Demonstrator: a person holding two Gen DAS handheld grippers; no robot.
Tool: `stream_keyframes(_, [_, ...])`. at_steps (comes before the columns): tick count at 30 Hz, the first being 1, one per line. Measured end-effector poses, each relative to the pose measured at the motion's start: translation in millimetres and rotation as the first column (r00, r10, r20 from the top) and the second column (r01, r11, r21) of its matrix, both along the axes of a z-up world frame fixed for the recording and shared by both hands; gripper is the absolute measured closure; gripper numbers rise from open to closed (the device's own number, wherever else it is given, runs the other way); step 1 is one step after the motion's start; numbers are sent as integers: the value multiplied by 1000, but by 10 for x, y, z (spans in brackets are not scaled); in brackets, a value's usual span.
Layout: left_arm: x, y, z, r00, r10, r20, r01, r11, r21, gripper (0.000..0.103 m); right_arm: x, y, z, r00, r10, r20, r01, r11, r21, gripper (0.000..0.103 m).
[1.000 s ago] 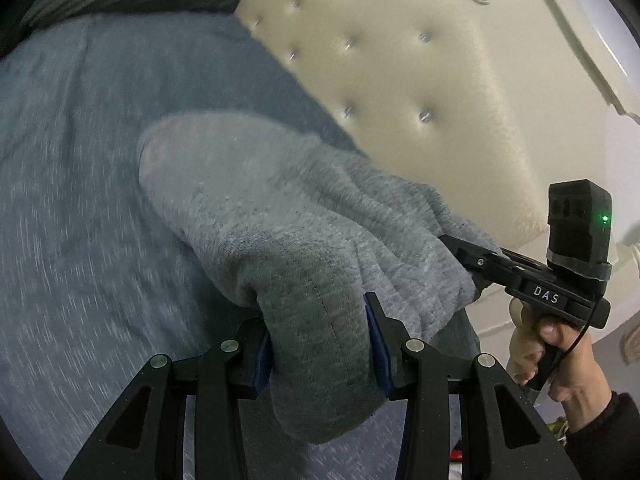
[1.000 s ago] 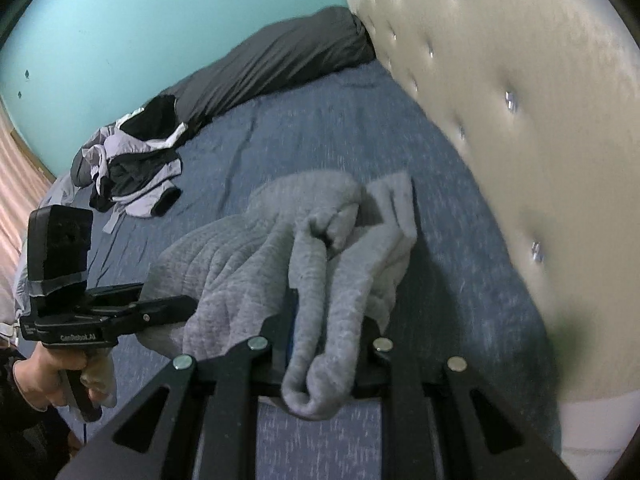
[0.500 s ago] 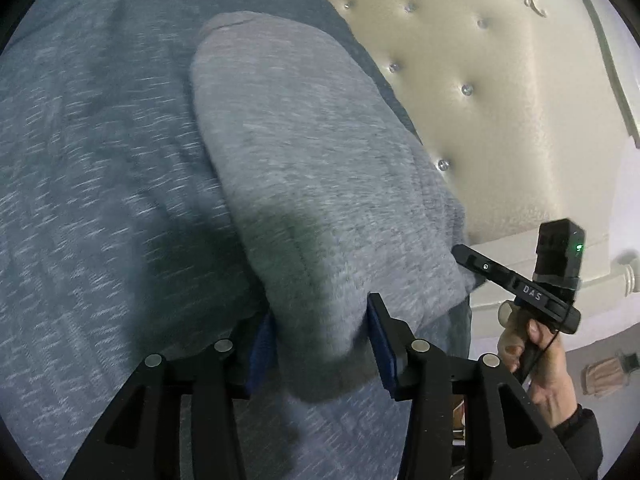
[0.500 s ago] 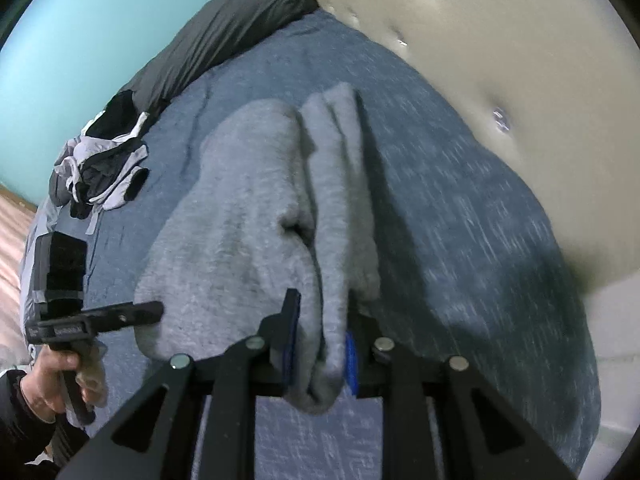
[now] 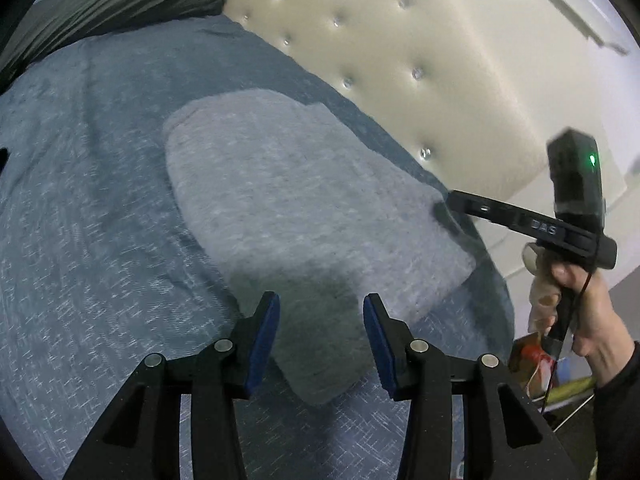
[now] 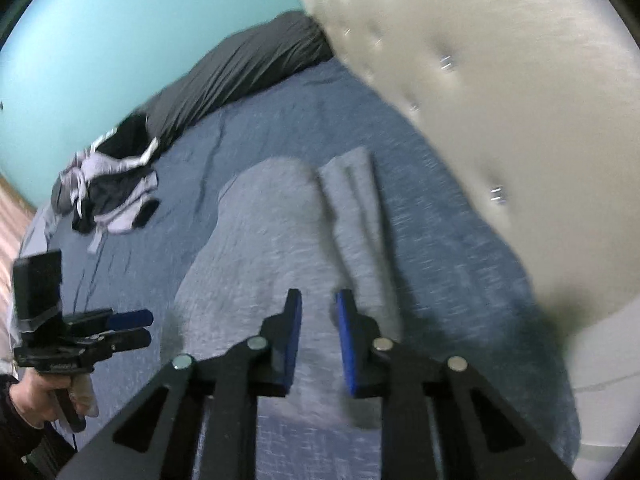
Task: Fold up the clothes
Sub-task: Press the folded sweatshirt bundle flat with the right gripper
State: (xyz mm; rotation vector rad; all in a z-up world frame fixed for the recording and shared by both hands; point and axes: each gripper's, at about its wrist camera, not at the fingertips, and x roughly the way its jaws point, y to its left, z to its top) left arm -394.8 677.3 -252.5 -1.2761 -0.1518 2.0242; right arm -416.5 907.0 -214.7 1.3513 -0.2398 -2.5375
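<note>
I am laying the soft grey knitted garment [image 5: 304,208] flat on the blue bedspread [image 5: 88,208], left gripper [image 5: 320,340] gaping above its near edge, right gripper [image 6: 318,340] narrowing, apparently unloaded, so I should smooth evenly.

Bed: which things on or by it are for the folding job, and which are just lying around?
For the job: grey garment, lying on the blue bedspread.
Lying about: crumpled black-and-white clothes (perhaps next to fold), dark grey pillow, cream headboard.
</note>
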Motion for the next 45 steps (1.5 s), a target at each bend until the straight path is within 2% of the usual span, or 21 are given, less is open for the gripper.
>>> stream_keyframes(3, [28,67,-89,1000,-13,-13,12,999,-38,56,-91,-29,-162,999,-22,32,21,999,27,92])
stream_keyframes(5, [50,97,-146,999,-23,-25,22,998,-51,56,-126,57,-300,995,-80,64,79,997,25,98])
stream_keyframes(7, [72,106,-189,999,-35,-36,33,997,-64,56,-154,147,-451,986,-135,100,136,991,1,103])
stream_keyframes(10, [101,88,-276,998,-48,-43,45,996,-78,56,-186,263,-649,968,-202,147,209,977,-33,103])
stream_keyframes(14, [110,58,-246,997,-48,-58,43,996,-84,56,-165,302,-586,963,-236,126,243,969,-41,103])
stream_keyframes(17, [138,3,-182,996,-40,-82,34,997,-74,56,-56,349,-411,956,-286,72,289,957,-31,103])
stream_keyframes(20, [157,-8,-176,995,-44,-90,37,996,-77,56,149,371,-281,961,-275,11,275,961,-41,102])
stream_keyframes(24, [172,-1,-264,997,-41,-66,35,996,-86,56,392,319,-301,968,-250,-2,249,968,-42,102])
stream_keyframes(26, [179,3,-306,997,-41,-59,36,995,-90,56,448,309,-413,971,-238,21,238,971,-20,102])
stream_keyframes(30, [186,-9,-348,998,-44,-46,39,995,-96,56,493,396,-652,958,-279,64,281,960,-18,102])
stream_keyframes(34, [160,-30,-309,998,-38,-48,34,996,-85,56,572,419,-533,950,-310,22,311,949,-51,102])
stream_keyframes(36, [160,-26,-311,998,-36,-50,32,996,-88,56,599,412,-408,950,-310,-28,306,947,-93,102])
stream_keyframes(38, [165,-18,-338,998,-35,-45,31,995,-92,56,587,338,-384,961,-274,-36,271,959,-84,102])
stream_keyframes(42, [145,-38,-409,1000,-20,-1,20,997,-70,56,587,303,-610,967,-254,29,256,965,-56,102])
stream_keyframes(45, [149,-26,-436,1000,-21,4,21,997,-76,56,671,396,-741,956,-288,52,292,948,-122,103])
